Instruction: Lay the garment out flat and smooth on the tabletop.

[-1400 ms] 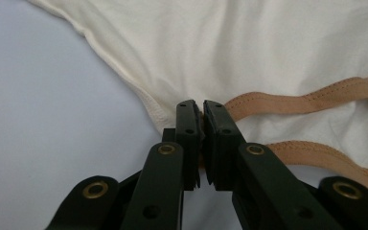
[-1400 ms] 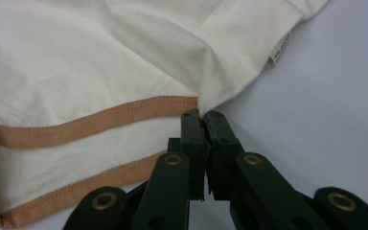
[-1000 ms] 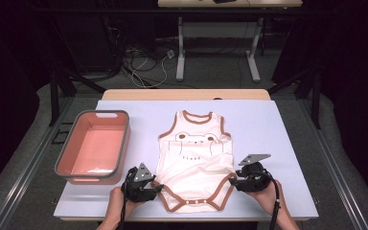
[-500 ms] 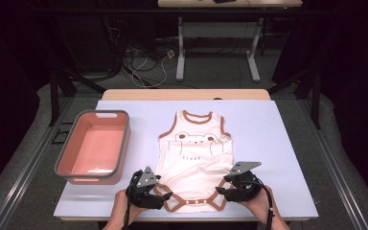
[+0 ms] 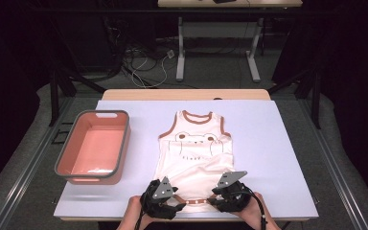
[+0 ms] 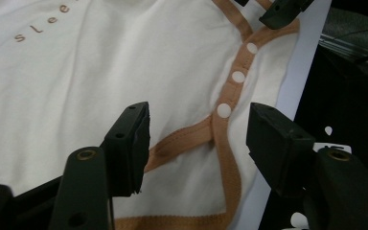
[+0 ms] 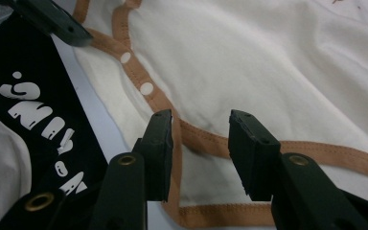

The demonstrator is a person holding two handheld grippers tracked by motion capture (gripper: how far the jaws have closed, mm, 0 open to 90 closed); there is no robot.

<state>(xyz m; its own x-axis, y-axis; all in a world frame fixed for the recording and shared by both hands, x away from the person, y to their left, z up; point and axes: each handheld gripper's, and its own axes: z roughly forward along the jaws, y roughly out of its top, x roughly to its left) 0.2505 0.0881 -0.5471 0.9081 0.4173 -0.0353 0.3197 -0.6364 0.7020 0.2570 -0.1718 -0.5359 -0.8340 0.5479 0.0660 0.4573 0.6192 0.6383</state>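
A cream sleeveless baby bodysuit (image 5: 194,153) with brown trim and a bear print lies flat on the table, neck away from me. Its snap flap (image 6: 238,76) with white snaps lies at the near edge. My left gripper (image 5: 178,205) is at the flap's left corner. In the left gripper view the gripper (image 6: 201,143) is open, its jaws having just been closing, with the trim between them and untouched. My right gripper (image 5: 214,201) is at the flap's right corner. In the right gripper view the gripper (image 7: 199,143) also stands open after closing some, astride the brown trim (image 7: 206,141).
A salmon tub with a grey rim (image 5: 123,143) stands empty at the left of the pale table top (image 5: 268,143). The table's near edge runs just behind both grippers. Desk legs and cables lie on the floor beyond the far edge.
Both grippers have moved inward toward each other and nearer the front edge, from the bodysuit's leg openings to the corners of the snap flap.
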